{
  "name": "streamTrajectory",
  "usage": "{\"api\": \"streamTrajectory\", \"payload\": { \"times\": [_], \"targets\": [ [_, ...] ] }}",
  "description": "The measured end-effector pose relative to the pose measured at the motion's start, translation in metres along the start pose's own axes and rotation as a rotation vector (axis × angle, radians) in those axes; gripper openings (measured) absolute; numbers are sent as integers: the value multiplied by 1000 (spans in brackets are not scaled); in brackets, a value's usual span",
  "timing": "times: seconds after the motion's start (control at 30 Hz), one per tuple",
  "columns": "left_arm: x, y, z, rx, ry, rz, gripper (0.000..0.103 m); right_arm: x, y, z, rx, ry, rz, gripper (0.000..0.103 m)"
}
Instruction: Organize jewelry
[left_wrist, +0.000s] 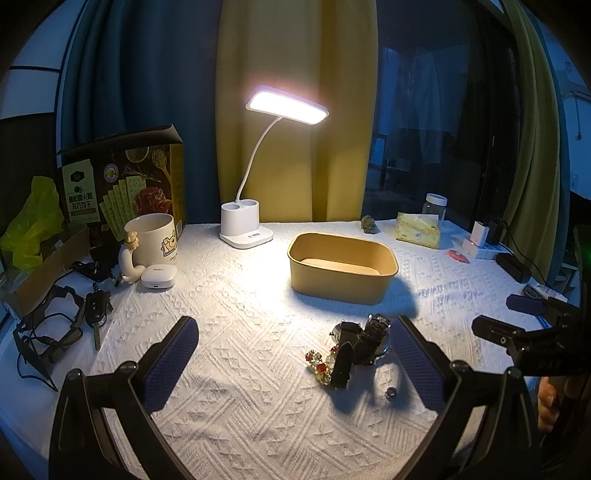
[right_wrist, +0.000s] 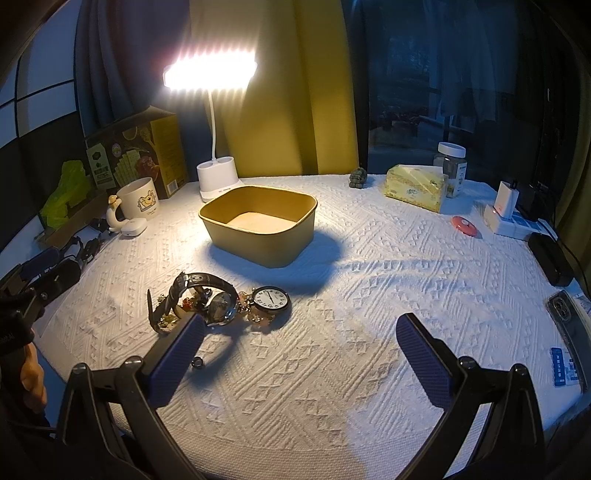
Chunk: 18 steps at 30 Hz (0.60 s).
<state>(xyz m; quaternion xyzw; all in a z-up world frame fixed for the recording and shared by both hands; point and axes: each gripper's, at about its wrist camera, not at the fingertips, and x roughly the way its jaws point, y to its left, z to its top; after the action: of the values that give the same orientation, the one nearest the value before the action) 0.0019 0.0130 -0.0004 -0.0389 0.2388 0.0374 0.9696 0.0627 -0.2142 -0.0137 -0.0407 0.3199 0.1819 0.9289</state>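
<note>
Both grippers, left (left_wrist: 293, 363) and right (right_wrist: 301, 354), fingers spread, empty, above table (right_wrist: 332, 387). Jewelry (right_wrist: 218, 301) heaped just before tan box (right_wrist: 258, 225); ring (right_wrist: 198, 362) nearer, apart.

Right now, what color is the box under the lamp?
Tan box, clearest from the right wrist.

Tan rectangular paper tray (right_wrist: 258, 225) at centre of white quilted cloth (right_wrist: 332, 369); white gooseneck desk lamp (right_wrist: 218, 177) behind it; heap of watches and beaded jewelry (right_wrist: 218, 301) before it; cream cartoon mug (right_wrist: 138, 201) left; yellow tissue pack (right_wrist: 415, 186) right.
</note>
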Motion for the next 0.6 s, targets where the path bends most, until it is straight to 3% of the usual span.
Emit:
{"api": "streamTrajectory", "payload": {
  "times": [0.6],
  "targets": [
    [16,10,-2,-29,33,-1,103,16,5,5,-21,31,-12,103]
  ]
}}
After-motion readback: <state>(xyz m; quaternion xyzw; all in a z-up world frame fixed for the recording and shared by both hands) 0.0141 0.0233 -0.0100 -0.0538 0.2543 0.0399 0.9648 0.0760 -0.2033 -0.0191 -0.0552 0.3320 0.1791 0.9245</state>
